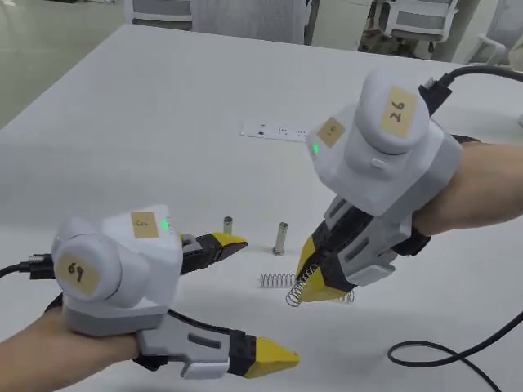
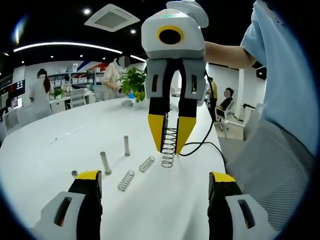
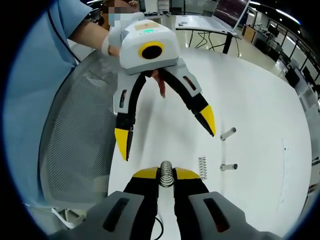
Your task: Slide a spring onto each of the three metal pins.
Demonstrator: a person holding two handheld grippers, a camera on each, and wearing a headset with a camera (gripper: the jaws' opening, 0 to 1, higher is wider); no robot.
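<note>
Both grippers are held over the white worktop, facing each other.

1. Right gripper: grey body, black jaws, yellow tips. The paper label on the rear housing reads "26". A smaller label beside a green lamp cannot be read. The jaws are clamped on one coil spring, which hangs down from the tips with its lower end close to the worktop. In the right gripper view the spring's open coil end sits squarely between the two yellow tips.

2. Left gripper: same build. The rear label appears to read "69", and the small top label is illegible. The jaws are spread wide with nothing between them.

3. A white power strip lies flat farther back on the worktop. A black cable loops near the right gripper.

4. Metal pins: the left gripper view shows three standing upright in a row, the last just beside the left jaw tip. The two clearly seen pins are bare.

5. Loose springs: two lie flat on the worktop, between the pins and the held spring.
</note>
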